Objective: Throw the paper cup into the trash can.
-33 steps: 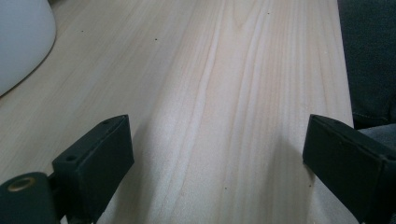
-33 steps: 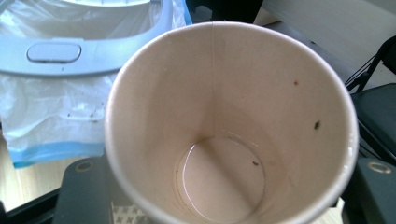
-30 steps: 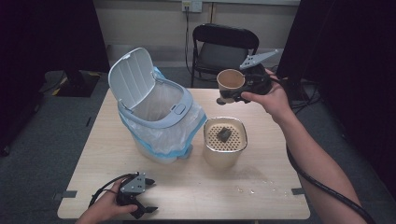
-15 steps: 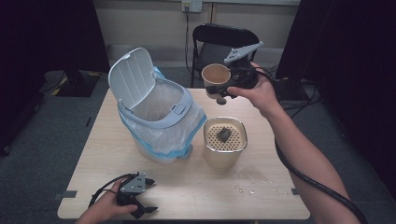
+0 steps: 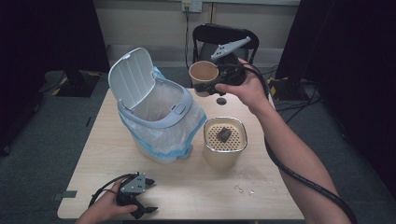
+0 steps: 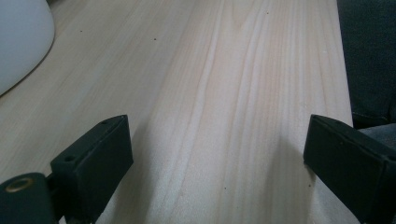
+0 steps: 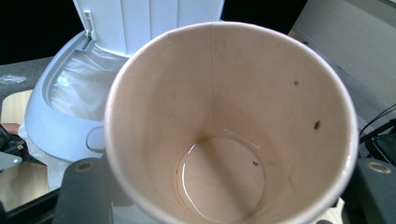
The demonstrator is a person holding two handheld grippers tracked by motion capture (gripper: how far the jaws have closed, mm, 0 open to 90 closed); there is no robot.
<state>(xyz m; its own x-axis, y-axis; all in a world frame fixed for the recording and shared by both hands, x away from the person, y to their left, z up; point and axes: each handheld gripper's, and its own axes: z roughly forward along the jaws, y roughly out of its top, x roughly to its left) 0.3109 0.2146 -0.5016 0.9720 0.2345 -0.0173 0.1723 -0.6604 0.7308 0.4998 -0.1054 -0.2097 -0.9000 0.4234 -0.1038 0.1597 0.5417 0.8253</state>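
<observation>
A paper cup (image 5: 203, 76), tan inside with a little liquid at its bottom (image 7: 219, 179), is held in the air at the back of the table, just right of the open bin. My right gripper (image 5: 214, 87) is shut on the cup, its jaws pressing both sides of the cup wall. A white lidded bin (image 5: 156, 112) with a blue-edged bag stands at the table's left middle, lid raised (image 7: 149, 21). My left gripper (image 5: 144, 195) rests low on the table (image 6: 224, 93) near the front left edge, open with nothing between its jaws.
A cream container (image 5: 225, 140) with a perforated top and a small dark lump on it stands at the middle right. A dark round spot (image 5: 221, 100) lies behind it. Wet drops (image 5: 245, 189) mark the front right. A black chair (image 5: 224, 39) stands behind the table.
My right gripper has carried the cup leftward and up, from the back right toward the bin. The left gripper has stayed put.
</observation>
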